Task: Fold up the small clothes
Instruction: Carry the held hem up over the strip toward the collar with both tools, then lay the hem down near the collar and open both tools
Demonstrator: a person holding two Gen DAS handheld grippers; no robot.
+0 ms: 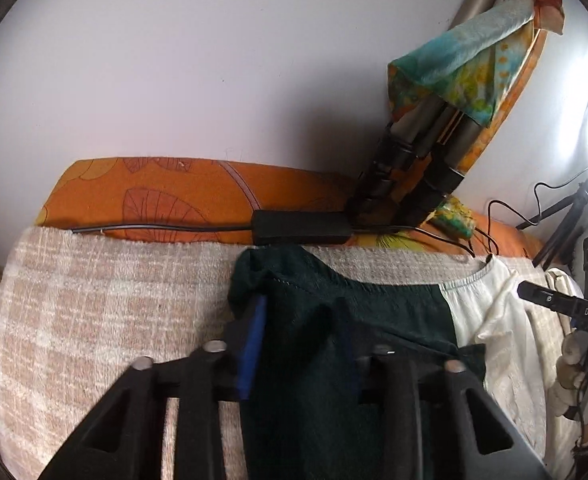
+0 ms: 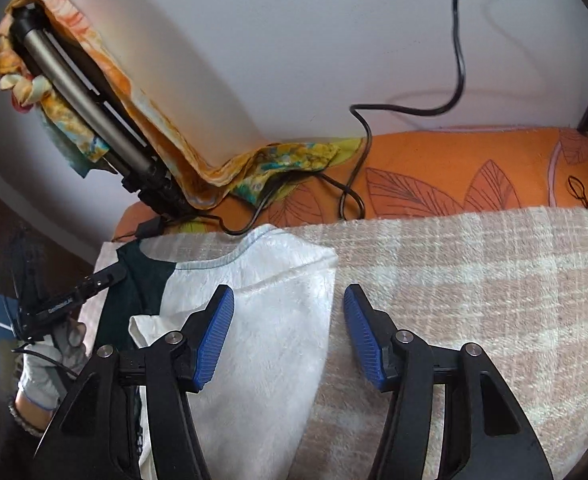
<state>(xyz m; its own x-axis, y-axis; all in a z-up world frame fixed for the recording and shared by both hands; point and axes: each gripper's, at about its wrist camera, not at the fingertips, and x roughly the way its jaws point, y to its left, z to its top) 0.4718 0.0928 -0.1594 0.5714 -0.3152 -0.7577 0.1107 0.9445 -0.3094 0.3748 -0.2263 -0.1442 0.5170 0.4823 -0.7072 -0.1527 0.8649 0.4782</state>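
While the left hand-held gripper (image 1: 299,320) is clamped on the dark green part of the small garment (image 1: 333,312) at lower centre, the right hand-held gripper (image 2: 288,316) hovers with fingers apart over its white half (image 2: 270,320), spread on the checked blanket (image 2: 473,280).

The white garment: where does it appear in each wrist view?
Left wrist view: the white garment lies at the right, beside the dark green cloth.
Right wrist view: it fills the lower centre-left, under the right gripper.
Shared landmark: the tripod draped with a colourful scarf.
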